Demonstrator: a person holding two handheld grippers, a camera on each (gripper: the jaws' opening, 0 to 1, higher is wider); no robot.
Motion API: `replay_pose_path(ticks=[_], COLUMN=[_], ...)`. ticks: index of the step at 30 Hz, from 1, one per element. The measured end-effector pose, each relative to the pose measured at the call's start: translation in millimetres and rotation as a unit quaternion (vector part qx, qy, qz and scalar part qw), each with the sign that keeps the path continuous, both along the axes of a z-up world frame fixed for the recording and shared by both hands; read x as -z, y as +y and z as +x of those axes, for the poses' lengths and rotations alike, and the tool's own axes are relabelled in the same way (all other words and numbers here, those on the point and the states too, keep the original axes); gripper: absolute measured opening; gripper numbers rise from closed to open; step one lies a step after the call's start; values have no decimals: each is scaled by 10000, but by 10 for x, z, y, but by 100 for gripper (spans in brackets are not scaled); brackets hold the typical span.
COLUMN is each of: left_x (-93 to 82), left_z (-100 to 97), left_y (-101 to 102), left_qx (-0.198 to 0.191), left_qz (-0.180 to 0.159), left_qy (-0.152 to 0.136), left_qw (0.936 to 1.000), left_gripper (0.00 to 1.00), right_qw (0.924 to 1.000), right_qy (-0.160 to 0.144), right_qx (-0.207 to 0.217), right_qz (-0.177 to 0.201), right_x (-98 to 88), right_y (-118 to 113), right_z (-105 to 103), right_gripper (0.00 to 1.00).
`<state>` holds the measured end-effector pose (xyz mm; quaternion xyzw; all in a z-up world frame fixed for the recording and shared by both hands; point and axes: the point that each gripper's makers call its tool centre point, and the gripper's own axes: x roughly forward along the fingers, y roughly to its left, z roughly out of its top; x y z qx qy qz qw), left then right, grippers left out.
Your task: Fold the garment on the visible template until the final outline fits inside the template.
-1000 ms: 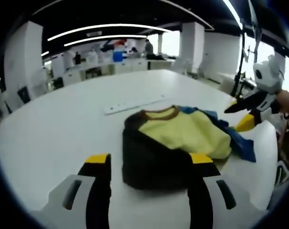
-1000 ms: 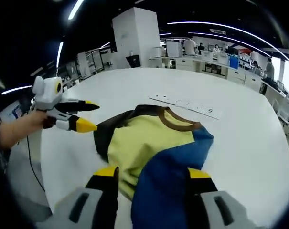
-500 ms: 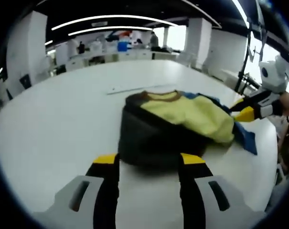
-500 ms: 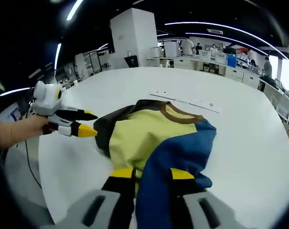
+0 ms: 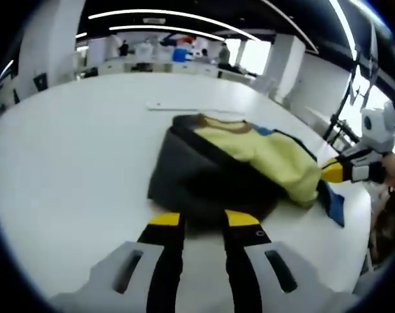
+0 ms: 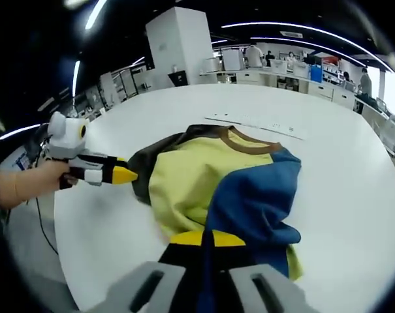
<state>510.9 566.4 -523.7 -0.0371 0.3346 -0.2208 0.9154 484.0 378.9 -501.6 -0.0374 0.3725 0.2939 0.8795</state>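
Both grippers work the garment (image 6: 217, 176), which lies crumpled mid-table: the right gripper (image 6: 207, 240) has its jaws pinched together on the blue sleeve (image 6: 262, 195), while the left gripper (image 5: 196, 220) is narrowed at the black sleeve (image 5: 197, 182), grip unclear. Folding looks barely begun; no template outline shows on the white table (image 5: 66, 143). A white strip (image 6: 256, 124) lies beyond.
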Motion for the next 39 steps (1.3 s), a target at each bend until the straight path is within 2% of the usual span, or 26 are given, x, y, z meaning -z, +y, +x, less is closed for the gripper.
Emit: replay_pose_path(ticks=[5, 10, 16, 18, 24, 30, 36, 39], left_x=[49, 71, 9, -39, -80, -241, -404, -551], left_z=[48, 55, 56, 81, 120, 150, 200, 207], left_y=[38, 36, 48, 46, 75, 48, 127, 109], left_qx=[-32, 82, 79, 12, 16, 113, 224, 183], left_qz=[22, 95, 68, -74, -73, -223, -225, -549], left_qy=[-32, -31, -141, -190, -265, -500, -699, -716], left_qw=[10000, 9999, 9998, 9998, 9996, 9984, 9970, 9958], left_gripper=[7, 0, 0, 0, 0, 0, 0, 0], right_qw=[10000, 10000, 9999, 9998, 9996, 9992, 9983, 9974], right_qy=[-12, -27, -81, -103, -188, -281, -418, -460], right_qx=[8, 16, 102, 131, 177, 272, 416, 554], right_qz=[42, 64, 112, 147, 135, 102, 11, -34], right_x=[-4, -5, -40, -57, -103, -173, -300, -352], right_y=[-6, -13, -50, -58, -101, -232, -413, -522], right_z=[6, 3, 26, 38, 86, 136, 193, 233], right_gripper=[0, 0, 0, 0, 0, 0, 0, 0])
